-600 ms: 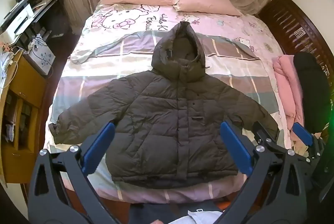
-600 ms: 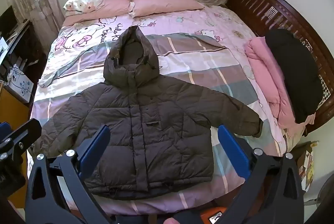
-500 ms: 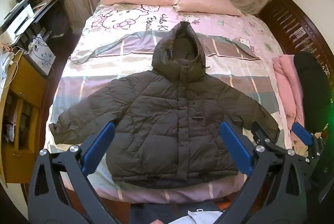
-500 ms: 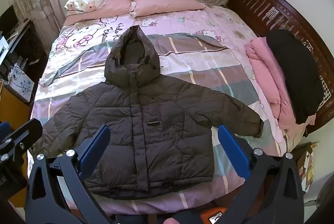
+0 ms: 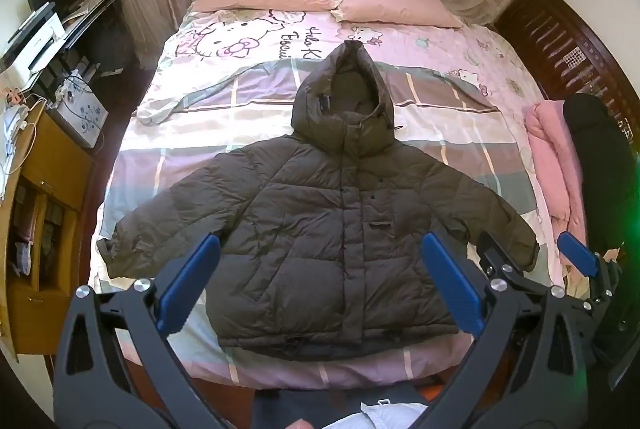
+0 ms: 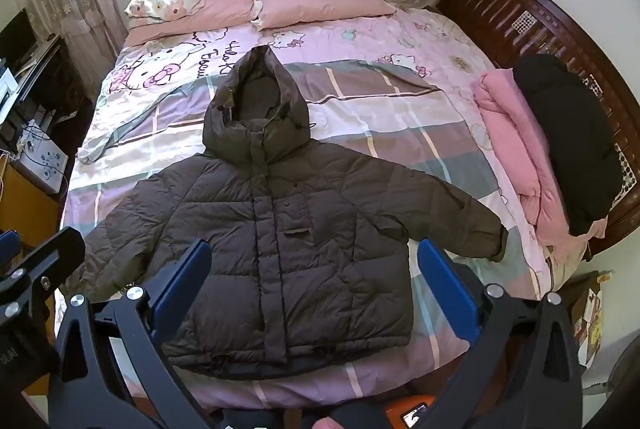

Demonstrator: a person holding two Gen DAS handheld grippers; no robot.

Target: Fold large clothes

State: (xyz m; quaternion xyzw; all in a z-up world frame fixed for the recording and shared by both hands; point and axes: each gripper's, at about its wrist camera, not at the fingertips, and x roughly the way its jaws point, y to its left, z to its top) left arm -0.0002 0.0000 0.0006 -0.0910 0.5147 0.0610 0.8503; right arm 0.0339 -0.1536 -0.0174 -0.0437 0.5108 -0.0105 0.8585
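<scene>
The dark puffer jacket lies flat, front up, across the lower middle of both frames on the bed, hood toward the pillows and both sleeves spread outward. My left hand-held gripper and my right hand-held gripper hang above its hem, both spread wide and holding nothing.

I judge the fold has not begun, so the first move is a sleeve. I'd send my right hand-held gripper to the right sleeve cuff, at right centre of its frame, and my left to the left sleeve cuff, at left centre. The padding is thick and slippery, so I'd bite deep into the cuff, lift only a little, and lay each sleeve across the chest without dragging the body. The pink folded clothes and black folded garment at the right edge sit well apart.
</scene>
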